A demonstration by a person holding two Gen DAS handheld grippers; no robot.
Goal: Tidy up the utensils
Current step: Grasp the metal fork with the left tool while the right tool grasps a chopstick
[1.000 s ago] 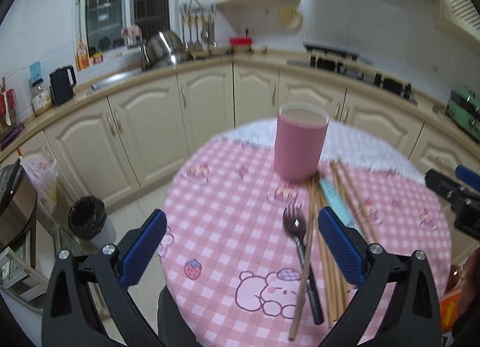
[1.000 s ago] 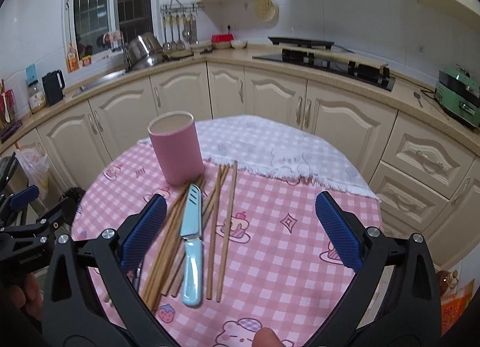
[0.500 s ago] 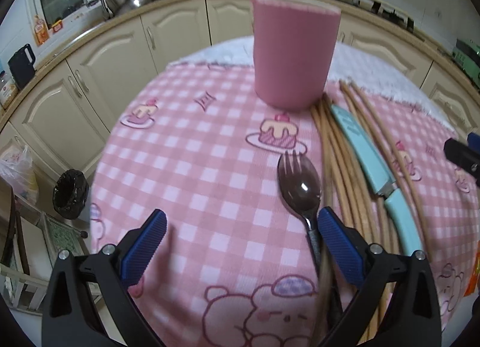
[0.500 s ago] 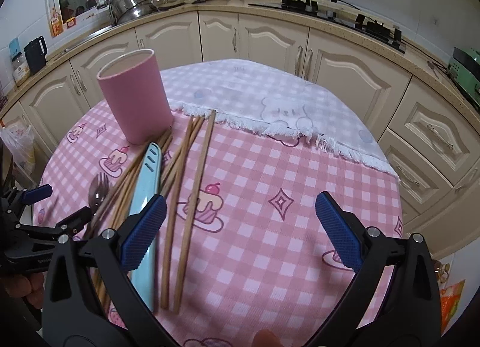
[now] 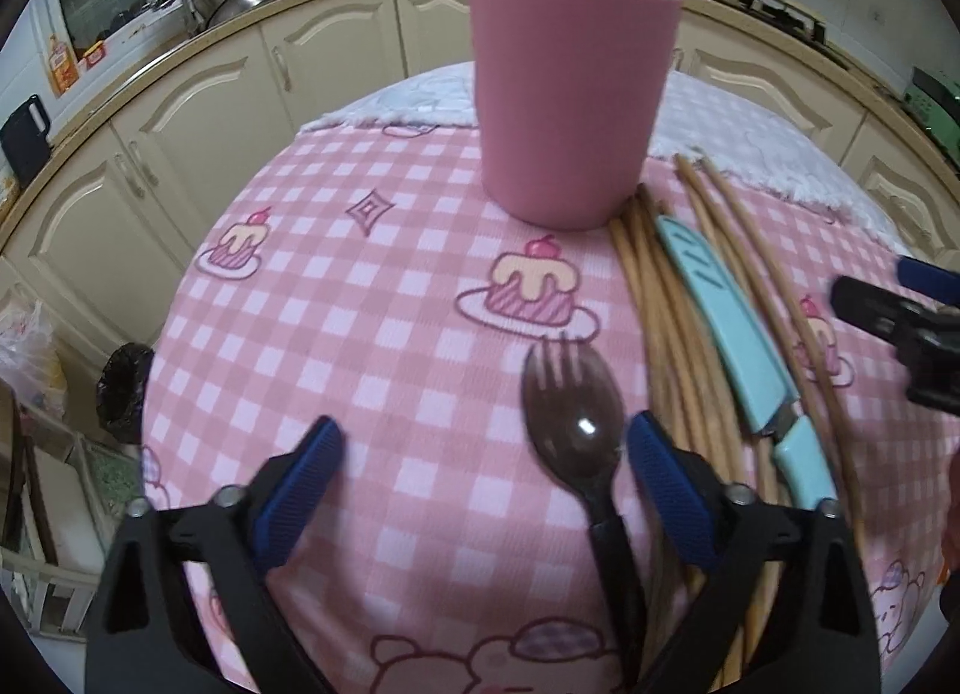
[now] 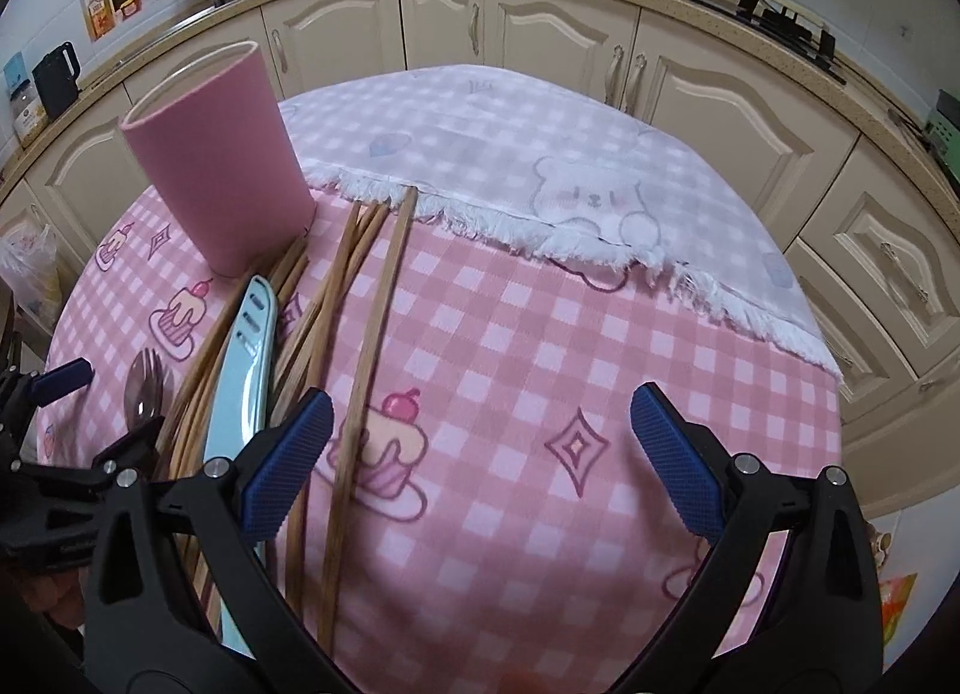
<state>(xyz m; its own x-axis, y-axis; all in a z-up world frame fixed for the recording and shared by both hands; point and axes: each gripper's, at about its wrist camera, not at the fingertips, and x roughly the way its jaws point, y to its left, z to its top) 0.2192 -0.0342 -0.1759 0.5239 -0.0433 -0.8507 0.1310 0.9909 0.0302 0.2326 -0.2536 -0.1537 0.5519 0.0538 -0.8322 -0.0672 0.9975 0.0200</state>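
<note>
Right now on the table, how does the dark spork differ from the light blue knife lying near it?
The spork is dark brown with a black handle; the knife is pale blue all over. The spork lies on the cloth left of the chopsticks; the knife lies among them. The spork sits between the closing left gripper jaws, untouched yet; the knife lies outside them. Both lie flat, tips toward the pink cup.

Cup (image 5: 573, 94) stands behind fork (image 5: 573, 424), chopsticks (image 5: 660, 322) and knife (image 5: 732, 334).
</note>
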